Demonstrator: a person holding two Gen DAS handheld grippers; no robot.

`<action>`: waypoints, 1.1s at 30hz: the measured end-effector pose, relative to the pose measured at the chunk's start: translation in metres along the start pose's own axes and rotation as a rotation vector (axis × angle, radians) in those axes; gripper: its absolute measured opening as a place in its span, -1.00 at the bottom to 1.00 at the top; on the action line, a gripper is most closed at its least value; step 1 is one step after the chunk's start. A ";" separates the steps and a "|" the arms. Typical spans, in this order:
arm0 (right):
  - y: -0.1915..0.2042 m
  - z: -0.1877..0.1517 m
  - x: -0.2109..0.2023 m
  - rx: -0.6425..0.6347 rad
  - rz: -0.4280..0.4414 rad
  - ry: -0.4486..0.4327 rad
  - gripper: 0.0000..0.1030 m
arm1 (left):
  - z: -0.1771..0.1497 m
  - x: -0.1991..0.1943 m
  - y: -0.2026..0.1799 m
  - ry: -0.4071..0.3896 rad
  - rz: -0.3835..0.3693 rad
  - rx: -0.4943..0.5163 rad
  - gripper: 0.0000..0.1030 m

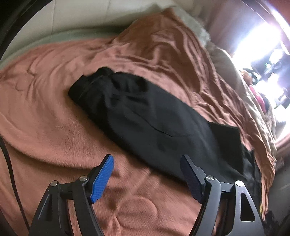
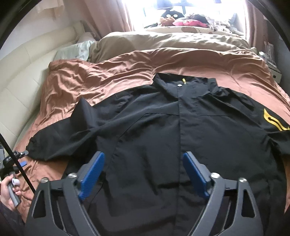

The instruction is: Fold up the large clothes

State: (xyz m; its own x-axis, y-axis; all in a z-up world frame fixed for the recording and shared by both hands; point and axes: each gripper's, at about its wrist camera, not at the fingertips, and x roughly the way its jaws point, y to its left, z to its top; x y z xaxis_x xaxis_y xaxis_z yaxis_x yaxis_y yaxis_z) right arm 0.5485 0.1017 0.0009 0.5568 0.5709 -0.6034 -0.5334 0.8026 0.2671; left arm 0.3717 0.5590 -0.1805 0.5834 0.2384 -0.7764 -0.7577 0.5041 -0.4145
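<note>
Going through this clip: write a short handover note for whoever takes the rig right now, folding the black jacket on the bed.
Left tool: open, empty, over the blanket by the jacket's sleeve.
Right tool: open, empty, above the jacket front near the hem.
Jacket: spread flat, front up, collar far, sleeves out to the sides.
Done: laid out.
Left: every fold; likely start with the sleeves.

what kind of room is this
Most likely a bedroom. A black jacket lies spread on a bed under a rust-brown cover, with a pillow by the padded headboard and curtains at a bright window.
</note>
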 end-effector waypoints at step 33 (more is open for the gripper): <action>0.030 0.039 0.210 0.187 0.394 0.296 -0.76 | 0.073 -0.155 -0.203 -0.324 -0.178 0.391 -0.97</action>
State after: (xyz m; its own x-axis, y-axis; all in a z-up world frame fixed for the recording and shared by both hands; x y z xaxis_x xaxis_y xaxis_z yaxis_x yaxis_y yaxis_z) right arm 0.6744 0.2524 -0.0882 0.1190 0.7839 -0.6094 -0.5284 0.5696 0.6295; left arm 0.4564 0.4803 0.0580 0.8001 0.3337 -0.4985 -0.5095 0.8167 -0.2709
